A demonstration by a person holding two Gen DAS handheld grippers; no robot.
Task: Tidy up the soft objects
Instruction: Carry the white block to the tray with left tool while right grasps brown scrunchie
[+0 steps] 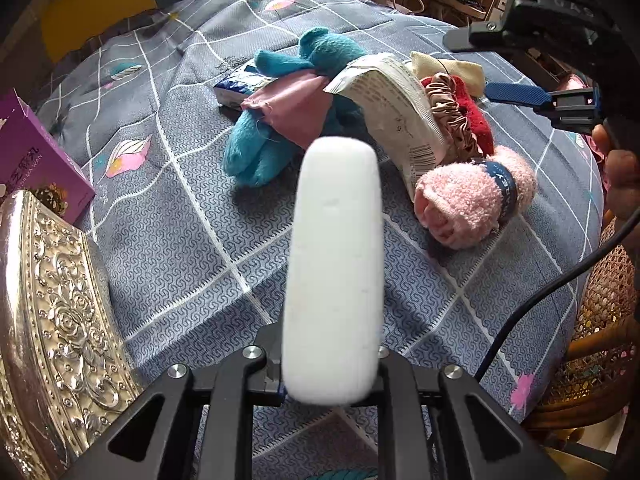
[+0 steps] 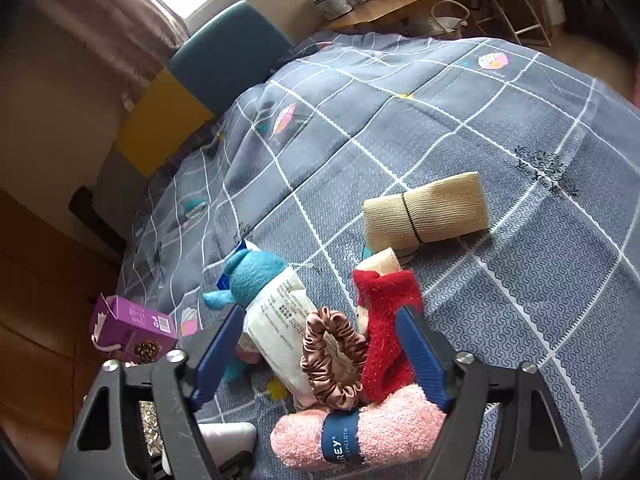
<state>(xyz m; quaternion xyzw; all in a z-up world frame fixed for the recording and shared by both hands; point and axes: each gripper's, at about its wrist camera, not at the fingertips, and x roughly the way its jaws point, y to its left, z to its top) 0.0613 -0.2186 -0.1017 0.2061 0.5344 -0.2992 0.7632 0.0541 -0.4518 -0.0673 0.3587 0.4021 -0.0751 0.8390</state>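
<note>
Looking down at a bed covered by a grey checked quilt [image 1: 192, 240], we take the pink rolled dishcloth [image 1: 472, 200] with its blue band as our landmark. Our left gripper [image 1: 332, 360] is clenched on a white foam block [image 1: 334, 272], which stands upright in front of the dishcloth. Left of it, at the quilt's edge, sits an embossed silver box [image 1: 52, 320], lid shut, contents hidden; a purple carton [image 1: 36, 160] lies just behind that.

Our right gripper [image 2: 320, 344] hangs above the dishcloth, jaws spread and gripping nothing, blue fingers [image 2: 218, 356] straddling the pile. Behind the dishcloth, touching one another, lie a bronze satin scrunchie [image 2: 332, 364], a red fuzzy sock [image 2: 386, 328], a white printed packet [image 2: 280, 320] and a teal plush toy [image 1: 280, 120]. A beige bandage roll [image 2: 428, 212] lies apart, farther back.

Beyond that roll the quilt stretches bare to its far edge.
</note>
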